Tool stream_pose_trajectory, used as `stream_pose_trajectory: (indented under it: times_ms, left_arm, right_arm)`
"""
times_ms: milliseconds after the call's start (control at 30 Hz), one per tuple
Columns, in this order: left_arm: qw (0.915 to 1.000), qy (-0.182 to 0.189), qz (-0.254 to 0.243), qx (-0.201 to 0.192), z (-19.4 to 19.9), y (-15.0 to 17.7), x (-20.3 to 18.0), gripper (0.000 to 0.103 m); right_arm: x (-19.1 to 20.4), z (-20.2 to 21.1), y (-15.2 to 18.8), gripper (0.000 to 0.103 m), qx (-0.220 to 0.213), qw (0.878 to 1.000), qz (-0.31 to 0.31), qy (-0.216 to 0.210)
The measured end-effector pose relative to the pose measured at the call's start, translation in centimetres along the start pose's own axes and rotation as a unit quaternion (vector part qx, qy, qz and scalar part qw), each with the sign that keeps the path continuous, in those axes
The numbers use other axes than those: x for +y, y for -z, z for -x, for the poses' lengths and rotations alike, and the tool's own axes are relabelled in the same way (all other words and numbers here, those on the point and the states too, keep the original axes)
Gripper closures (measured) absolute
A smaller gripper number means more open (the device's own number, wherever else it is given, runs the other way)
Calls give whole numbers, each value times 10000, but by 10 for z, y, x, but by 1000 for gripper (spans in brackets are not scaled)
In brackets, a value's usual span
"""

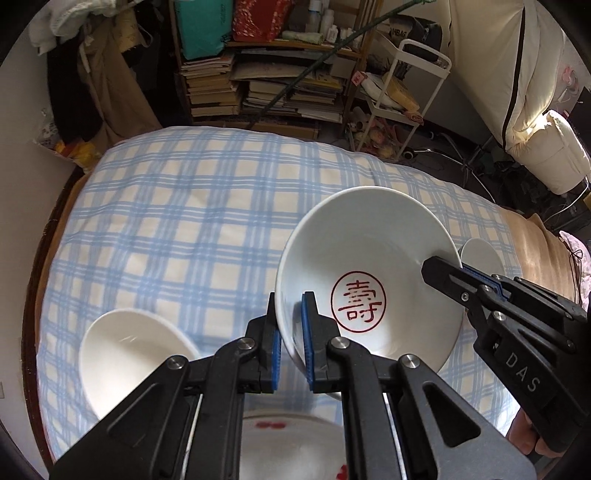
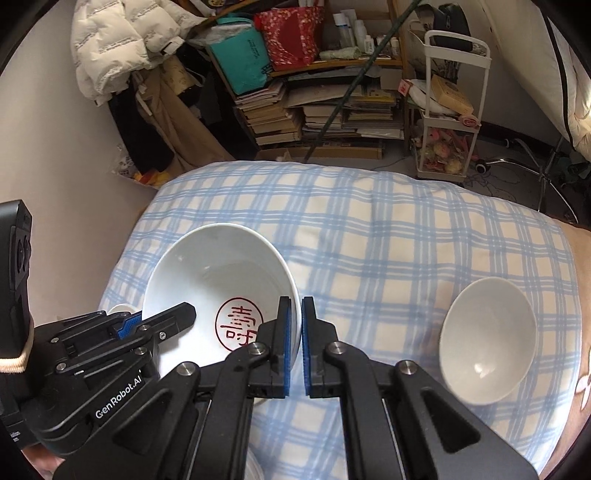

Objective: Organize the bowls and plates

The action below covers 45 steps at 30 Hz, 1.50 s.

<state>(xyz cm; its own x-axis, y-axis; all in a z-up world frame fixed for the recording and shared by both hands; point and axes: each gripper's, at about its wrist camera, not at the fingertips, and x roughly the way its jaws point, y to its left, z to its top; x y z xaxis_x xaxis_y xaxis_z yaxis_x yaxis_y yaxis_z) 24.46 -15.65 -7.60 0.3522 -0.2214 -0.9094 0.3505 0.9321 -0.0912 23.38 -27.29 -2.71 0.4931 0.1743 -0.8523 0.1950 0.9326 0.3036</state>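
While clamped on opposite rims by left gripper [image 1: 291, 343] and right gripper [image 2: 295, 347], hung tilted above the near checked bedcover [image 1: 192, 206]: large stamped bowl [image 1: 369, 266]. Judged heavy, glazed, slippery, breakable; best pinched deep across the rim.

White large bowl [image 1: 369, 273] at centre right, with red circled character inside. Plain white small bowl [image 1: 125, 354] at lower left. Blue-and-cream plaid bedcover [image 1: 207, 206] across the middle. Black left gripper [image 1: 291, 332] with blue pads. Teal bag [image 1: 201, 26] at the top.
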Motion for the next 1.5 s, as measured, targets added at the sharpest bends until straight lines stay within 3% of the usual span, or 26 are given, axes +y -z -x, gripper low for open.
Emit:
stream_pose_trajectory:
  times_ms: [367,767,1033,1500]
  left_arm:
    - [9992,-230,150,-275,55,45,50,92]
    - [9965,-463,554,-432,67,91,104,90]
    - [9946,-334,915,-365,54,96,137,91]
    - [9938,-457,1006,-98,18,97,149,90]
  right_arm:
    - [68,29,33,96,-287,9987,252,-330]
    - [129,17,62,96,-494,9945,648,-659]
    - [153,-3,67,96,-510,9914,968,-724]
    - [153,-43,69,96,-282,9921,956,-761]
